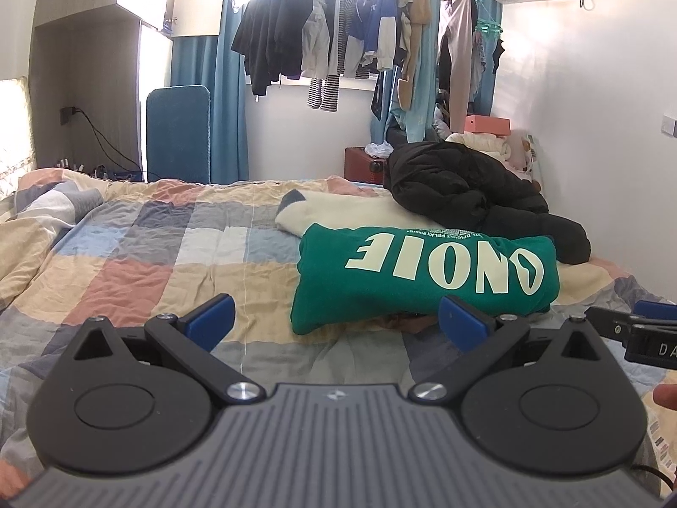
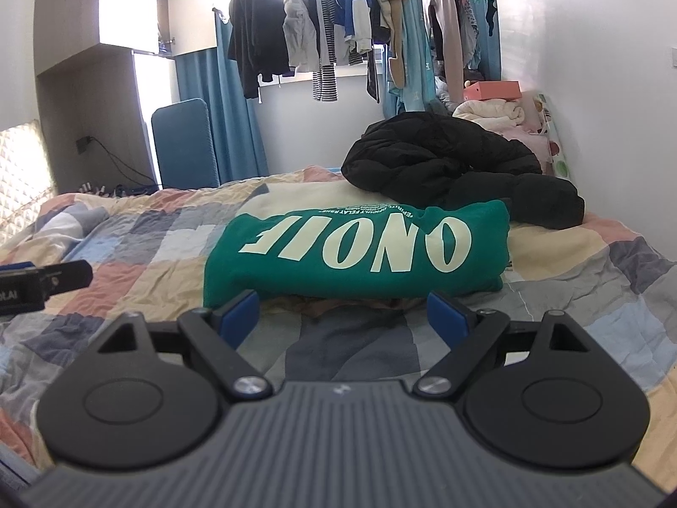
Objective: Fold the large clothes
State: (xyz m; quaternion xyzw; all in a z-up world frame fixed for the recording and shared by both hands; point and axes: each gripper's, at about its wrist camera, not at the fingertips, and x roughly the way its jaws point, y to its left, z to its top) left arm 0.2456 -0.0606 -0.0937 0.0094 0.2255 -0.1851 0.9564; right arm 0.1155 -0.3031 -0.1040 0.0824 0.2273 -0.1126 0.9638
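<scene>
Hovering with both grippers, left (image 1: pixel 336 319) and right (image 2: pixel 342 317), spread wide and empty, we face the folded green sweatshirt (image 2: pixel 359 254) at 12 o'clock on the bed (image 1: pixel 148 254); next, press its 2 loose ends flat.

The folded sweatshirt (image 2: pixel 359 249) lies on the bed (image 2: pixel 139 262) at centre frame of the right wrist view. Behind it, upper right, the puffy jacket (image 2: pixel 457 169) sits heaped, touching its far edge. Another garment (image 1: pixel 338 211) lies behind the sweatshirt's left end. Hanging clothes (image 2: pixel 321 21) line the top. The right gripper (image 2: pixel 342 317) sits just before the sweatshirt, the left gripper (image 1: pixel 336 317) beside it, left.
</scene>
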